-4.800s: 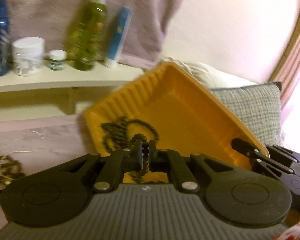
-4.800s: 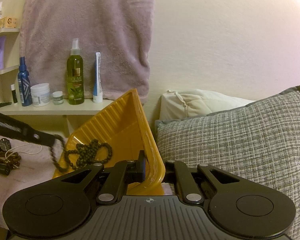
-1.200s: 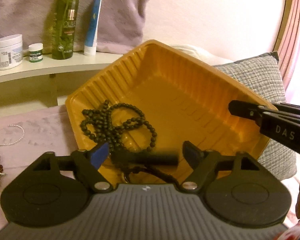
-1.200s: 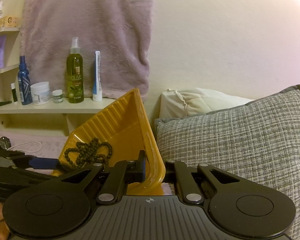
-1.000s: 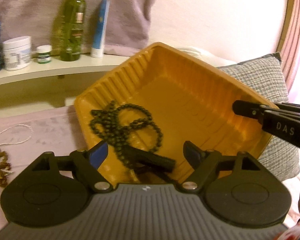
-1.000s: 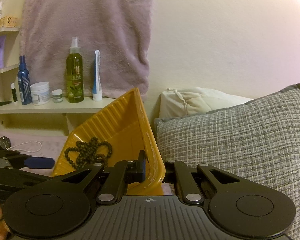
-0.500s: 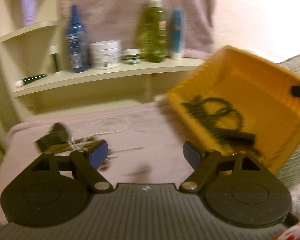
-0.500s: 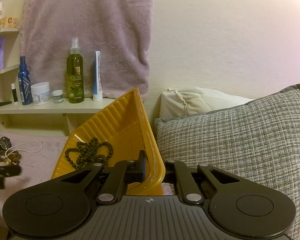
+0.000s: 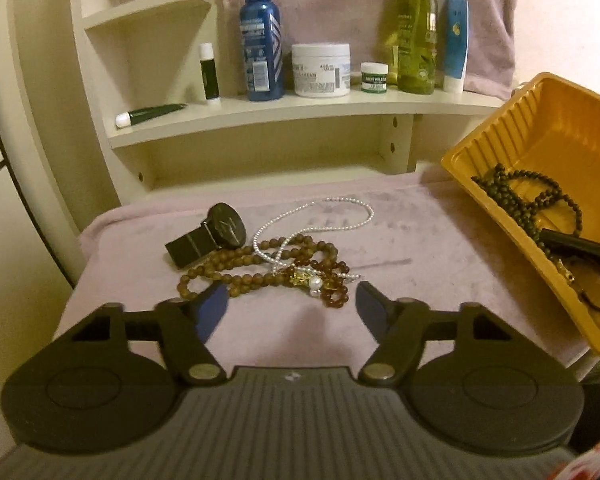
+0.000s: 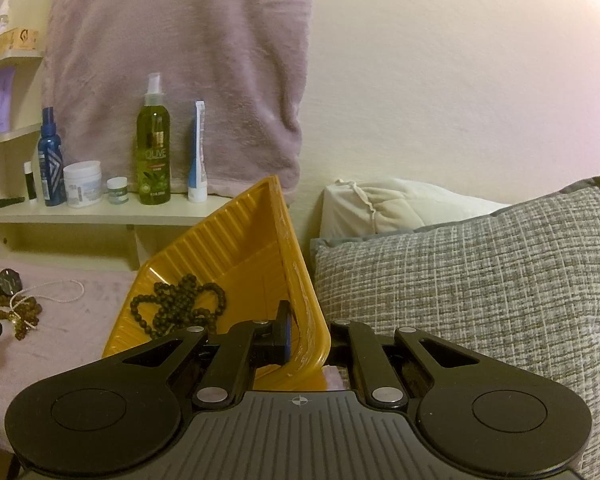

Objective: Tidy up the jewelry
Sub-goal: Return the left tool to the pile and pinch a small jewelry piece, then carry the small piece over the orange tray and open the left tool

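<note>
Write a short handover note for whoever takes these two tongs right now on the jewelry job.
Left tongs: open, empty, jaws have just been closing, aimed at the pile on the cloth.
Right tongs: shut on the tray rim, holding it tilted.
Done: black beads and a black strap piece lie in the tray.
Left: brown beads, pearl string and watch, tangled close together on the cloth. Pick one at a time; keep the tray held.
</note>
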